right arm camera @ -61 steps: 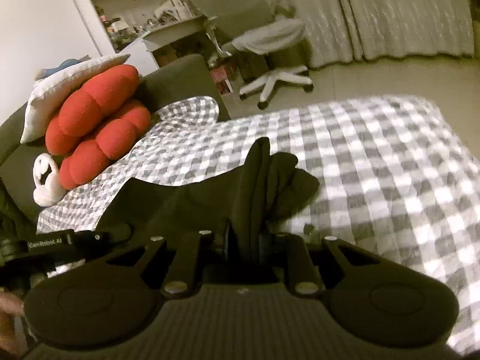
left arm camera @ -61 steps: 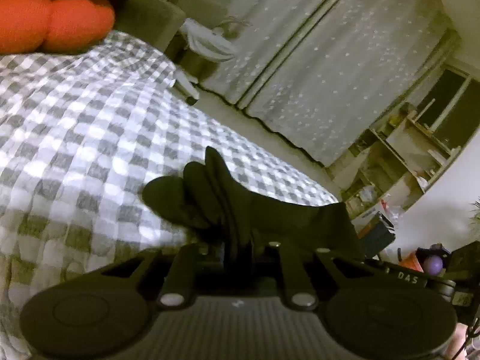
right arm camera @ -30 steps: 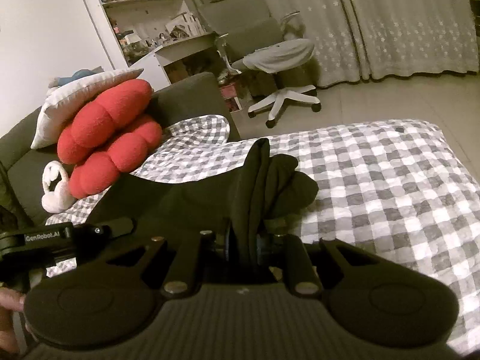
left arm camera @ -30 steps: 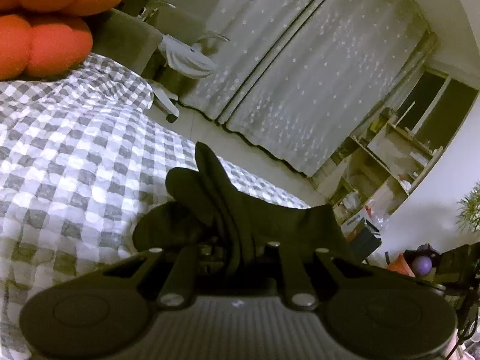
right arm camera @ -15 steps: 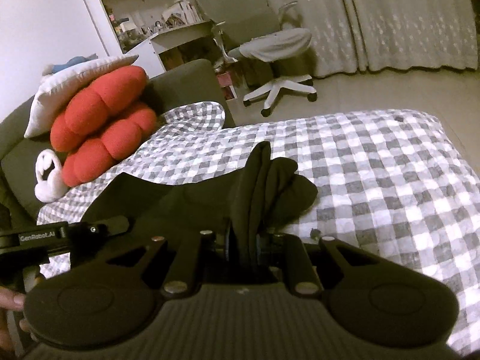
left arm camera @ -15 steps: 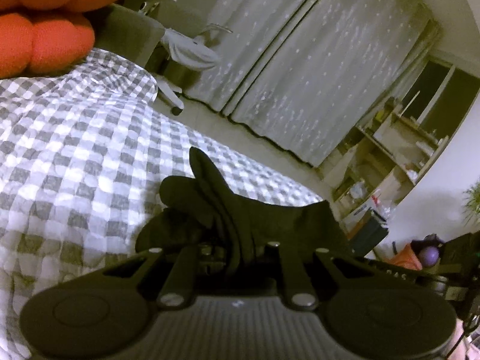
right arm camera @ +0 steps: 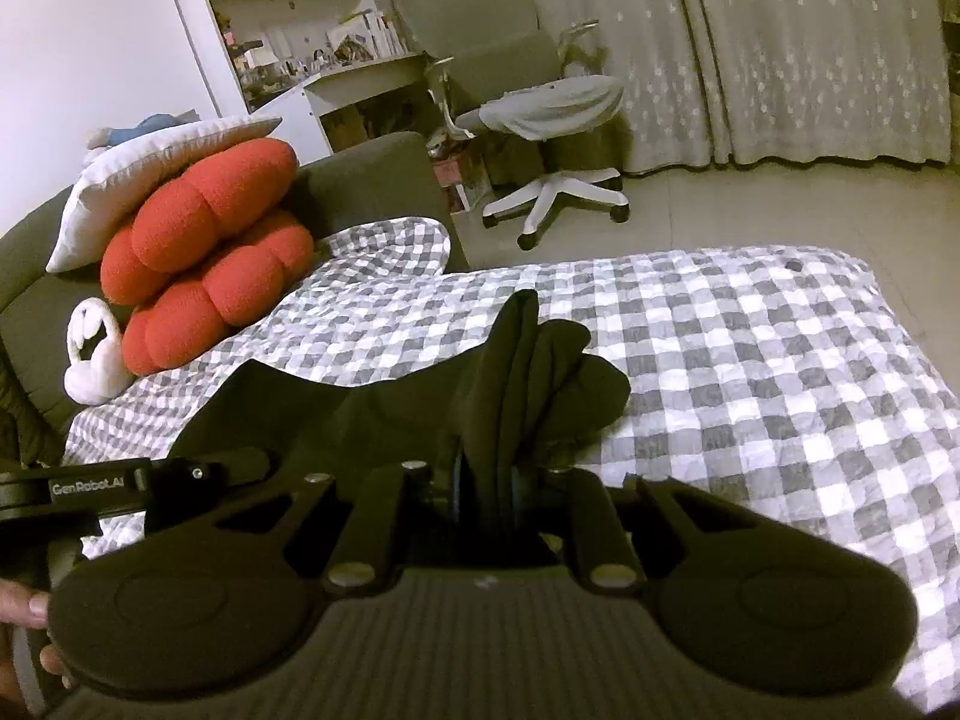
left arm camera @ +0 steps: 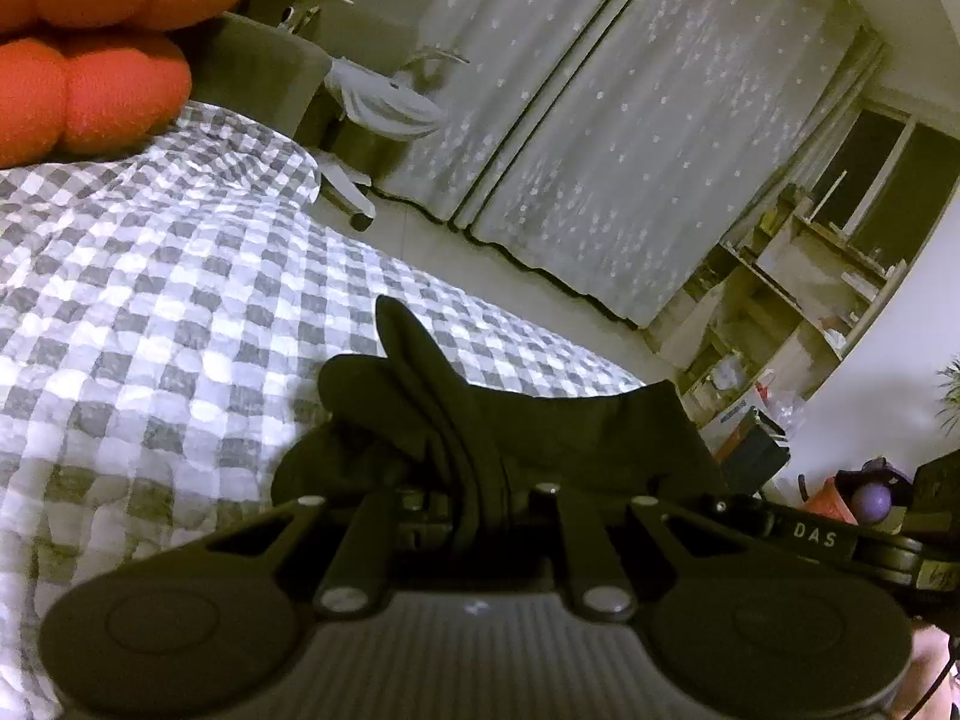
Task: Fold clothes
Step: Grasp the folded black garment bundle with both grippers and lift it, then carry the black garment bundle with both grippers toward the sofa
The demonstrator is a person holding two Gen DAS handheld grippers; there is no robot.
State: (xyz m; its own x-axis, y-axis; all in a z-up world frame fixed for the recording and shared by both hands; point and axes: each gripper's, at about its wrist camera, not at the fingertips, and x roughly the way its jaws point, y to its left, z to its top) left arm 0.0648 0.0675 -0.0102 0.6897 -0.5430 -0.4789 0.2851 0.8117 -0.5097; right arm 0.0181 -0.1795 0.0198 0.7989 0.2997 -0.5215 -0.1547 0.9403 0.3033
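Note:
A black garment point(left arm camera: 540, 420) hangs stretched between my two grippers above the grey-and-white checked bed cover point(left arm camera: 150, 312). My left gripper point(left arm camera: 477, 498) is shut on one bunched corner of it, with folds sticking up past the fingers. In the right wrist view the same black garment point(right arm camera: 384, 414) runs off to the left, and my right gripper point(right arm camera: 486, 480) is shut on its other bunched corner. The other gripper's body point(right arm camera: 90, 486) shows at the left edge, held by a hand point(right arm camera: 24, 618). The fingertips of both grippers are hidden by cloth.
Red lobed cushions point(right arm camera: 204, 276) and a white pillow point(right arm camera: 150, 180) lie on a grey sofa point(right arm camera: 360, 174) at the bed's head, with a white plush point(right arm camera: 90, 354) beside them. An office chair point(right arm camera: 540, 114), star-patterned curtains point(left arm camera: 600, 120) and shelves point(left arm camera: 780, 300) stand beyond the bed.
Both grippers stay shut on the black garment. The views swayed slightly up and then back down over the bed; the garment's hang is almost unchanged.

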